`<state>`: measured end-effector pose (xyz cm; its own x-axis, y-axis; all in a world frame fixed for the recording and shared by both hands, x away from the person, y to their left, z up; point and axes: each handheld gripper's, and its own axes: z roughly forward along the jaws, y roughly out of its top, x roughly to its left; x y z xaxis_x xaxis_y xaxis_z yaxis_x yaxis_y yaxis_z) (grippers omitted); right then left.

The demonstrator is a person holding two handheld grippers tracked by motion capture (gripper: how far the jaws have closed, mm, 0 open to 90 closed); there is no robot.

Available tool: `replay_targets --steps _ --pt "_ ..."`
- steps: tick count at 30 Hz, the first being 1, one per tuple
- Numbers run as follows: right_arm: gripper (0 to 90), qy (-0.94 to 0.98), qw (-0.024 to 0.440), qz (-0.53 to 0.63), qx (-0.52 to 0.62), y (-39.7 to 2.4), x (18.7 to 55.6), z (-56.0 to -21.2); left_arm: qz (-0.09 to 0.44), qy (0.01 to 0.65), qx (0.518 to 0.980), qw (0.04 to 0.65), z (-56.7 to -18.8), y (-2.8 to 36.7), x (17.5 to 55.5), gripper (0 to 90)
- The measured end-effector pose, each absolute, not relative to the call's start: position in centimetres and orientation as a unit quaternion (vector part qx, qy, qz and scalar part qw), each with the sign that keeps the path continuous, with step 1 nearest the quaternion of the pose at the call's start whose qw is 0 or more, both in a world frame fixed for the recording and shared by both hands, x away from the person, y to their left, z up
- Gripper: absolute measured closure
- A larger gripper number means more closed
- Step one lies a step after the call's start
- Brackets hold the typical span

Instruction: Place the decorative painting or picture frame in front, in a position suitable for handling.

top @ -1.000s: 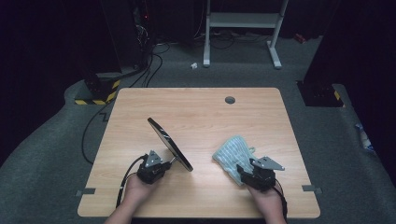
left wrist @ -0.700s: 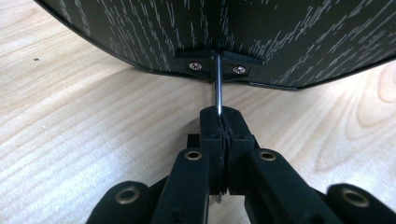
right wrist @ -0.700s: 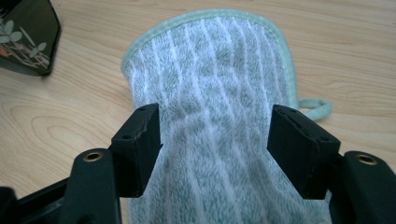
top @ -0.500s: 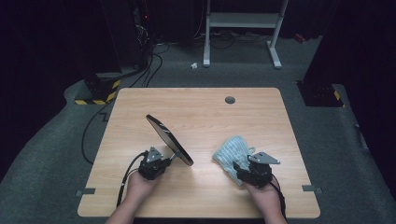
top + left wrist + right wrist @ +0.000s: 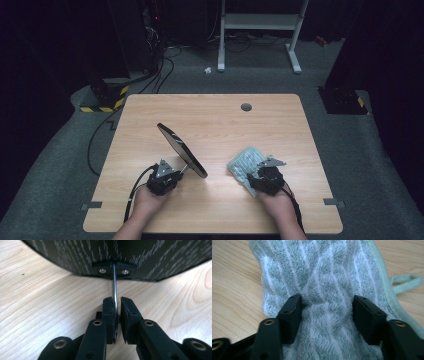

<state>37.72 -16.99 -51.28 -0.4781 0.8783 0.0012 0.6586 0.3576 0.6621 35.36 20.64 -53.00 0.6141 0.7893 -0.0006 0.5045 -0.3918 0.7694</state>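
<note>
My left gripper [image 5: 176, 174] has its jaws drawn in narrow around the thin metal rod [image 5: 114, 285] of a round tabletop mirror [image 5: 182, 150]; they have just eased apart a little, and the rod sits between the pads [image 5: 109, 312], close against the left one, though I cannot tell how firmly they bear on it. The mirror stands tilted on the wooden table [image 5: 210, 115], left of centre and near my edge, a dark oval disc with a thin pale rim, leaning away toward the upper left. From my left gripper view its back is black with a fine pattern of short pale dashes, and the rod runs up into a small black bracket fixed with two silver screws. My right gripper [image 5: 256, 176] is set over a small terry washcloth [image 5: 244, 162] that lies bunched on the table to the right of the mirror, well apart from it. The cloth is pale green-grey with white wavy stripes, a smooth green hem along one edge and a little hanging loop [image 5: 407, 281] at the corner. The right jaws stand half open and have just been closing, with a fold of the cloth gathered between them and touching both pads. I can read no brand, label or lettering on either thing.
</note>
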Motion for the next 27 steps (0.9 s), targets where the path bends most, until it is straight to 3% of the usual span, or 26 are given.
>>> replay_targets --steps 1,3,4,7,16,27 --pt "54.3 0.806 0.183 0.301 0.475 -17.0 37.7 -51.2 0.188 0.398 0.813 0.382 -53.0 20.8 35.3 81.0" --pt "57.5 0.807 0.183 0.301 0.473 -17.0 37.6 -51.2 0.186 0.397 0.814 0.381 -53.0 21.1 35.2 80.9" --pt "67.4 0.813 0.184 0.3 0.464 -16.9 37.5 -51.1 0.177 0.402 0.81 0.388 -53.0 21.4 35.1 80.8" --pt "72.9 0.815 0.184 0.307 0.456 -16.8 37.3 -51.1 0.178 0.402 0.81 0.388 -53.0 21.5 35.1 80.8" --pt "74.6 0.774 0.229 0.406 0.428 -16.7 34.9 -47.2 0.164 0.404 0.81 0.393 -53.0 21.0 35.5 88.0" --pt "74.3 0.721 0.237 0.531 0.377 -14.1 32.4 -41.1 0.168 0.422 0.802 0.389 -53.0 19.8 35.8 88.4"
